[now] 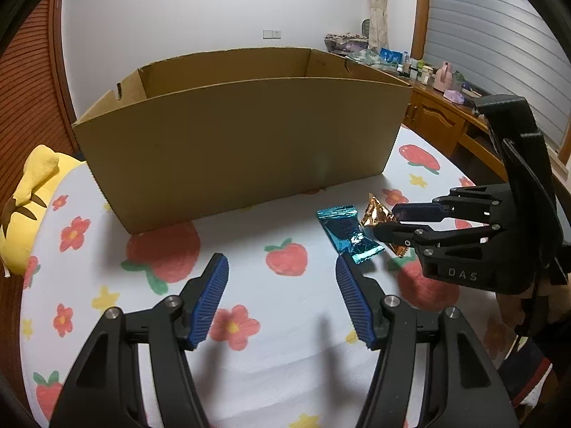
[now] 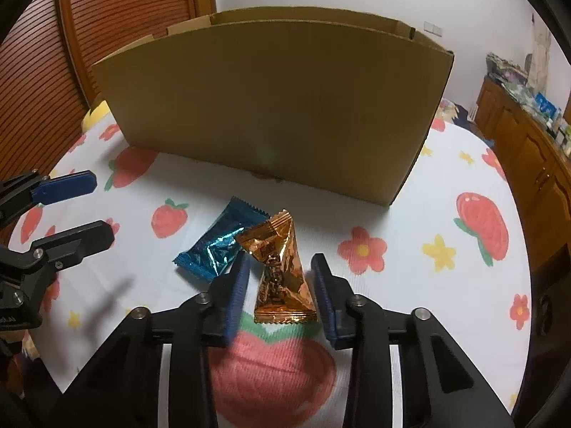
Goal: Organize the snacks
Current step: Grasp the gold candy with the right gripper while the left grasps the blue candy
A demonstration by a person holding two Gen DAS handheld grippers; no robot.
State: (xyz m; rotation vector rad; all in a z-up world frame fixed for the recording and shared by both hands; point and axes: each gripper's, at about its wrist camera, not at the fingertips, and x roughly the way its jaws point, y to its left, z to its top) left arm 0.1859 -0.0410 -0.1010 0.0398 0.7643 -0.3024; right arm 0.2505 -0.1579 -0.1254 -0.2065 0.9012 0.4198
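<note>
Crinkled orange foil snack packet [image 2: 282,267] between parted right gripper [image 2: 280,267] fingers, apparently untouched, shiny blue foil packet [image 2: 217,246] adjacent, left gripper [image 1: 282,271] wide, brown cardboard box [image 2: 271,114] interior hidden.

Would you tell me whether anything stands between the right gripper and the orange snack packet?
Nothing visible does: the right gripper is open with the orange packet between its fingers. The blue packet lies beside it, outside the left finger.

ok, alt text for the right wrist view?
The right gripper, open, straddles an orange snack packet on a strawberry-print cloth. A blue snack packet lies just left, a cardboard box stands behind, and the left gripper is at left.
</note>
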